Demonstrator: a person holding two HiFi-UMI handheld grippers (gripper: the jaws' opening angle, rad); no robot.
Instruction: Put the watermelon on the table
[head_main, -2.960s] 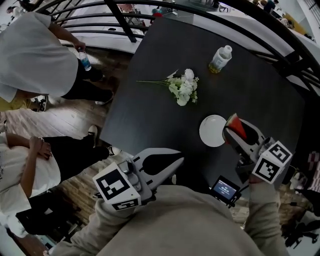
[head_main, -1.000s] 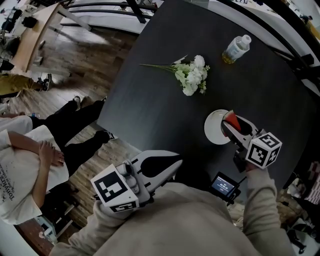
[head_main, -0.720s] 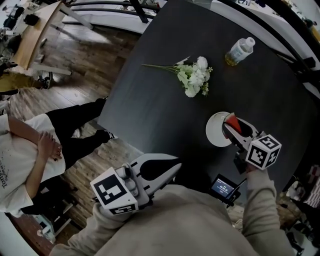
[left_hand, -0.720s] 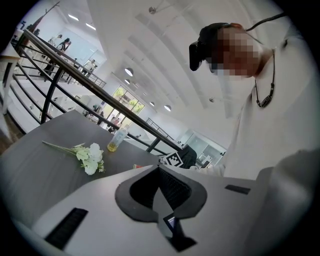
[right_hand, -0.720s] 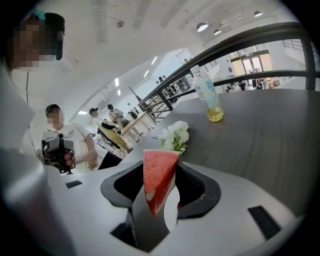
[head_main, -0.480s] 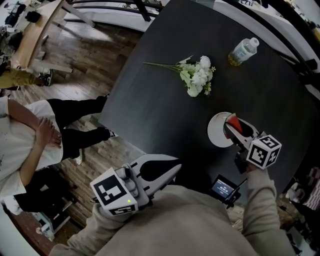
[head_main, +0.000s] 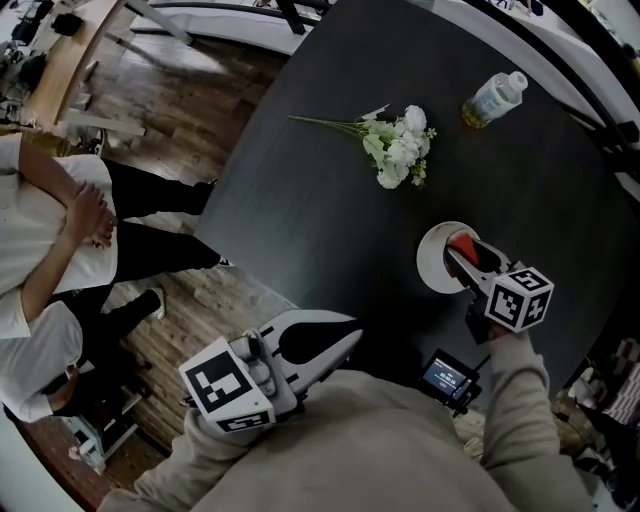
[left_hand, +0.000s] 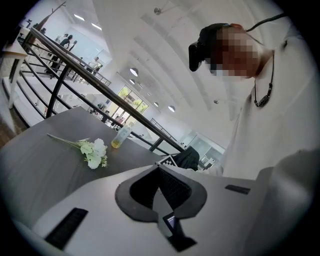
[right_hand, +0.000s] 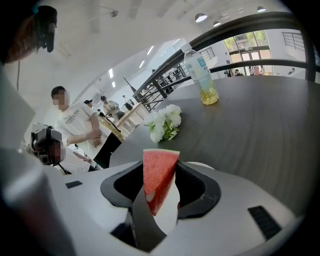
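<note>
A red wedge of watermelon (head_main: 462, 244) (right_hand: 158, 176) with a thin green rind stands upright between the jaws of my right gripper (head_main: 458, 251) (right_hand: 161, 166), which is shut on it. The slice hangs just over a small white plate (head_main: 433, 264) (right_hand: 201, 165) on the dark table (head_main: 330, 210). My left gripper (head_main: 352, 331) (left_hand: 159, 167) is held close to my body at the table's near edge. Its tips meet with nothing between them.
A bunch of white flowers (head_main: 401, 150) (right_hand: 164, 122) (left_hand: 94, 153) lies on the table beyond the plate. Further back stands a plastic bottle (head_main: 495, 98) (right_hand: 202, 75) (left_hand: 120, 137). A small screen device (head_main: 447, 375) sits below the right gripper. People (head_main: 45, 230) stand on the wooden floor at the left.
The right gripper has sunk with the watermelon slice toward the white plate. The left gripper has stayed put. The people at the left have shifted.
</note>
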